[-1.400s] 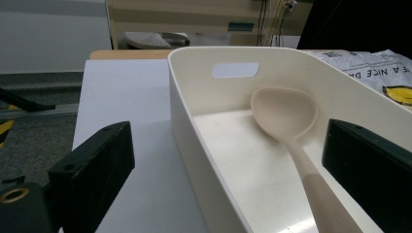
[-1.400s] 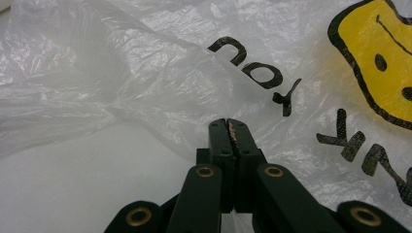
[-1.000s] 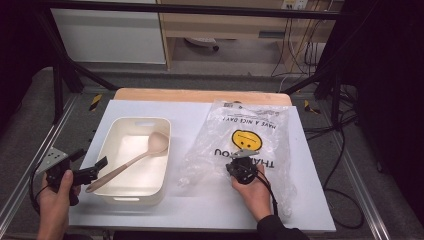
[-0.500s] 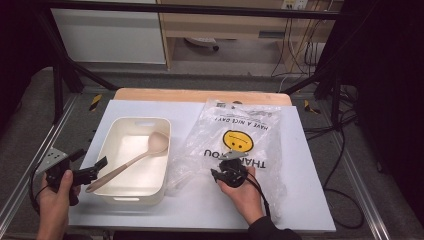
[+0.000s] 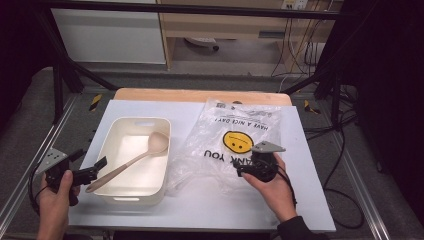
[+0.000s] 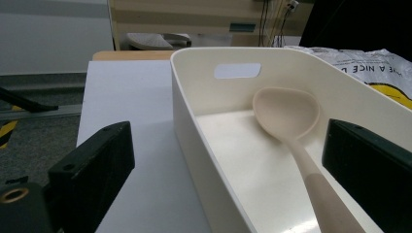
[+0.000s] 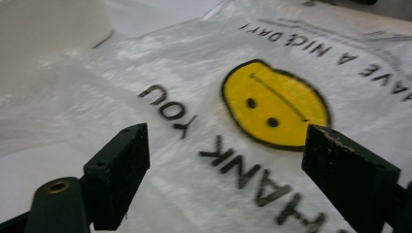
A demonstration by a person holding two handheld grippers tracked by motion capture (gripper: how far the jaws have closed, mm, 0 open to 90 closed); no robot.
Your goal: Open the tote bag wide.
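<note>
A spoon point(image 5: 135, 159) is seen lying in the bin point(image 5: 134, 192) at centre left. The left gripper point(image 5: 89, 175), lower left, is held spread wide. The right gripper point(image 5: 248, 169) is held equally spread over the bag point(image 5: 235, 132), right of centre.

Left gripper point(image 5: 95, 168) and right gripper point(image 5: 243, 169), each hand-held, jaws spread wide, both low and empty.

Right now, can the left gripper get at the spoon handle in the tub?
Probably yes. The left gripper is open right at the spoon handle, which rests over the tub's near rim; nothing lies between.
</note>
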